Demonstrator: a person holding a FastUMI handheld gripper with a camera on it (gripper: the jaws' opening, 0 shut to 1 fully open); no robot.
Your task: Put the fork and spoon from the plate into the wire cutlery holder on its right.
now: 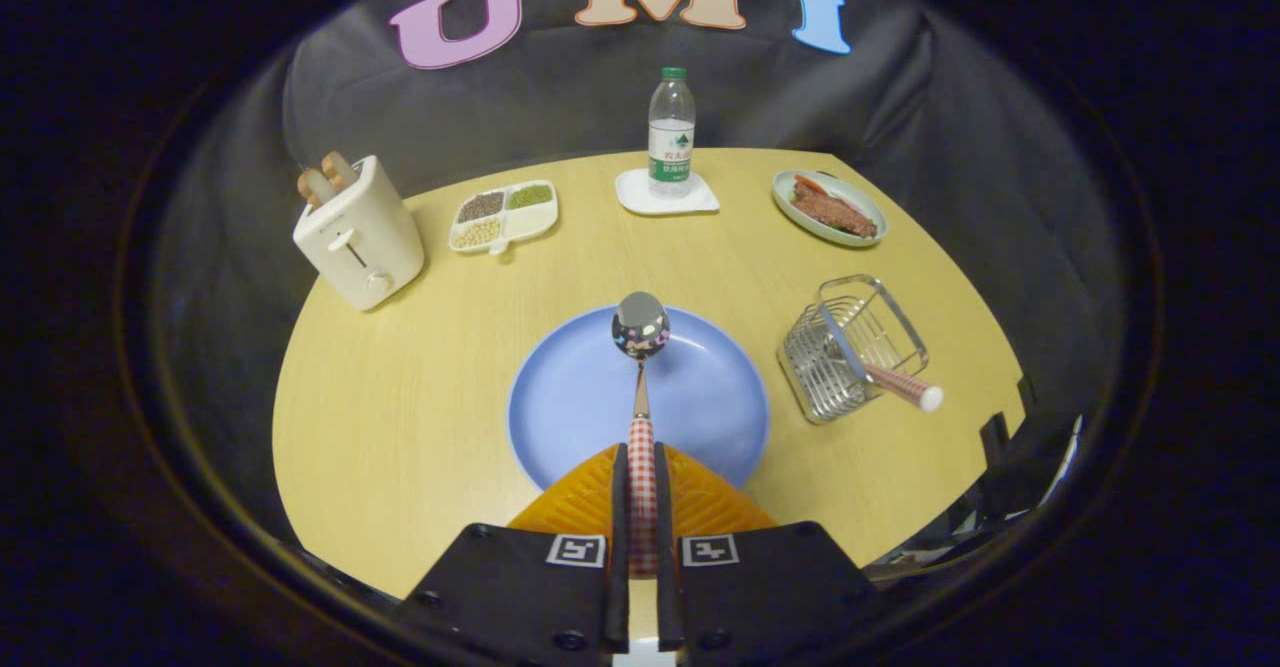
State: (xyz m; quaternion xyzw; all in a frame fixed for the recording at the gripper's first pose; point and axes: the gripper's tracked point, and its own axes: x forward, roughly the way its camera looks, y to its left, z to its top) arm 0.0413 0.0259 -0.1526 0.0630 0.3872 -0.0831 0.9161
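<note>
— What is the tool [641, 462] doing?

— Its two orange fingers [583, 495] are pressed in on the red-and-white checked handle of the spoon [640, 347], one on each side. The spoon points straight ahead toward 12 o'clock, its shiny bowl out beyond the fingertips, over the far half of the blue plate [570, 397].

— And the plate?

— It sits on the yellow tabletop [400, 397] directly ahead of the fingers. No other cutlery shows on its bare blue surface.

— Where is the wire cutlery holder [850, 347]?

— At about 2 o'clock from the plate, just beside its rim. A checked handle with a white tip, the fork [903, 384] by the look of it, pokes out of the basket toward 4 o'clock; its head is hidden among the wires.

— What else is on the tabletop?

— A cream toaster [358, 237] with two slices up at 10 o'clock, a divided tray of beans [504, 215] at 11, a water bottle [671, 132] standing on a white coaster [640, 199] at 12, and a pale green dish of meat [830, 209] at 1 o'clock.
</note>
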